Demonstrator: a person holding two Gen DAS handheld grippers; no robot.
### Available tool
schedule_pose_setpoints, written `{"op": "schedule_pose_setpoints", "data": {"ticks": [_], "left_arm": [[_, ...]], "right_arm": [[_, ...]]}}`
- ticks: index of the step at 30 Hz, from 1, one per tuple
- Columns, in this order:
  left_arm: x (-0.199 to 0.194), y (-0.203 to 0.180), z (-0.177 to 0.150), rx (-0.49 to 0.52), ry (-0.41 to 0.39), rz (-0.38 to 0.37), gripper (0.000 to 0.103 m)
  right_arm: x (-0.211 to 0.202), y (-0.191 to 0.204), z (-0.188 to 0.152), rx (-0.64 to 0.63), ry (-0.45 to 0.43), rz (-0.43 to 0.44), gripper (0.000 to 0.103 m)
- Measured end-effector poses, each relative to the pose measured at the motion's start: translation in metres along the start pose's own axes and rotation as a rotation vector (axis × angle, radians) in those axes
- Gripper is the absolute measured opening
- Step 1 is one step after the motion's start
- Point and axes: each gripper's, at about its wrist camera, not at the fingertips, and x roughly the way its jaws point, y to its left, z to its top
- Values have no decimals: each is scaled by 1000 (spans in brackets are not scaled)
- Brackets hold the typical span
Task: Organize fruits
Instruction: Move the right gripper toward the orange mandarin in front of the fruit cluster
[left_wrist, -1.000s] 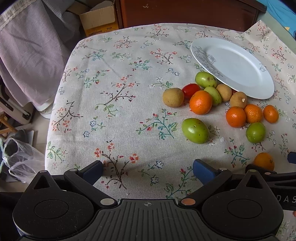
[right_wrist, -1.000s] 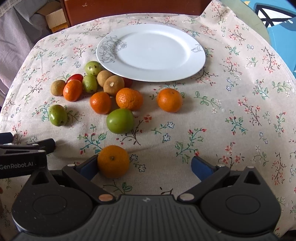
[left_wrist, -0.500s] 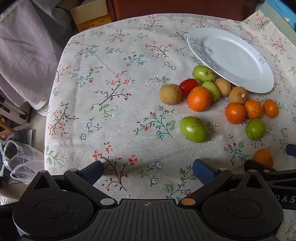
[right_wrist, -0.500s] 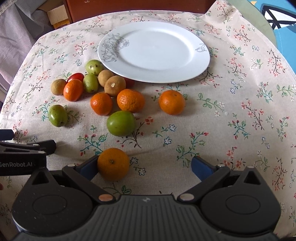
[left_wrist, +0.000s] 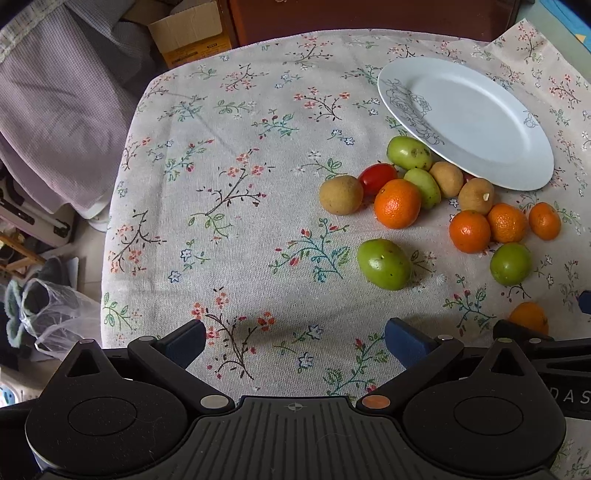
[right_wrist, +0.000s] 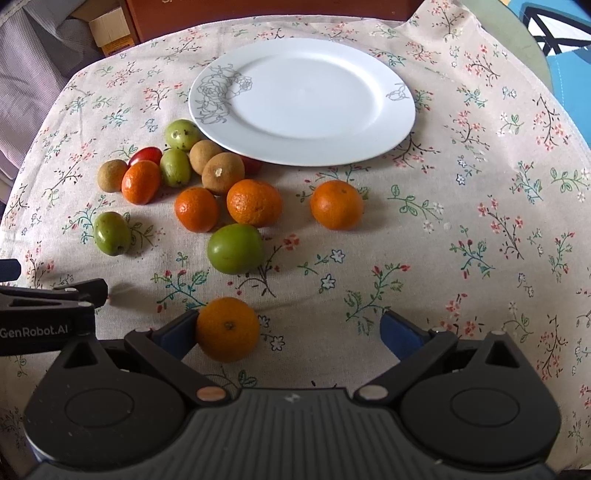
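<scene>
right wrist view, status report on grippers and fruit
Both hand-held grippers open, left over bare cloth. Right hand-held gripper around nearest orange, touching its left finger, not clamped. Plate empty; green fruit ahead.

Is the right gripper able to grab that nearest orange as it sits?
Probably yes. The right gripper is open, and the orange lies between its fingers, against the left one, with nothing in the way on the cloth.
</scene>
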Motion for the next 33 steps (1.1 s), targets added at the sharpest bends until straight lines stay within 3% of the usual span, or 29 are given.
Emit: {"op": "schedule_pose_setpoints", "data": {"ticks": [7,33], "left_arm": [[-9,-2,4,0,-33,-8,103],[-13,-7,2,19,-50,9,103]], "right_arm": [[-10,-8,9,11,-46,-28,100],[-11,-9,9,-6,-42,16,95]]}}
